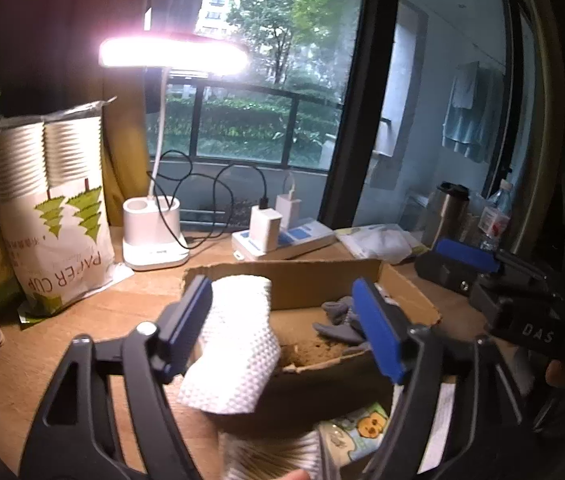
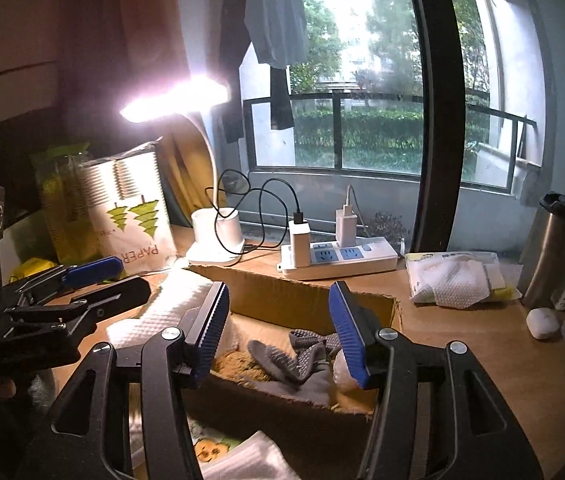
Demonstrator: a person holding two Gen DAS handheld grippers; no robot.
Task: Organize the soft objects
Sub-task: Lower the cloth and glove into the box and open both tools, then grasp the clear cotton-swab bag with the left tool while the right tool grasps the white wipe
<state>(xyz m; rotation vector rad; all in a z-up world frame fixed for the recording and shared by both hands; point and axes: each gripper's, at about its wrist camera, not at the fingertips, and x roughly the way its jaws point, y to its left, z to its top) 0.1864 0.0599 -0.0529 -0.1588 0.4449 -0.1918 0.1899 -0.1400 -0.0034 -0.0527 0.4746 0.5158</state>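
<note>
An open cardboard box (image 1: 314,280) (image 2: 278,296) sits on the wooden desk. A white dimpled cloth (image 1: 238,340) (image 2: 178,304) hangs over its left wall and rests against the left finger of my left gripper (image 1: 280,286). That gripper is open, with a wide gap to its other pad. A grey knitted glove (image 1: 338,320) (image 2: 294,354) lies inside the box. My right gripper (image 2: 279,290) hovers open above the box's near side with the glove below it and nothing between its pads. Each gripper shows in the other's view: the right gripper (image 1: 466,256), the left gripper (image 2: 118,280).
Behind the box stand a lit desk lamp (image 1: 154,236), a bag of paper cups (image 1: 58,216) and a power strip (image 2: 338,258) with chargers and cables. To the right lie a wipes pack (image 2: 454,276), a steel flask (image 2: 550,248) and a small white case (image 2: 542,322). Small packs (image 1: 358,436) lie in front of the box.
</note>
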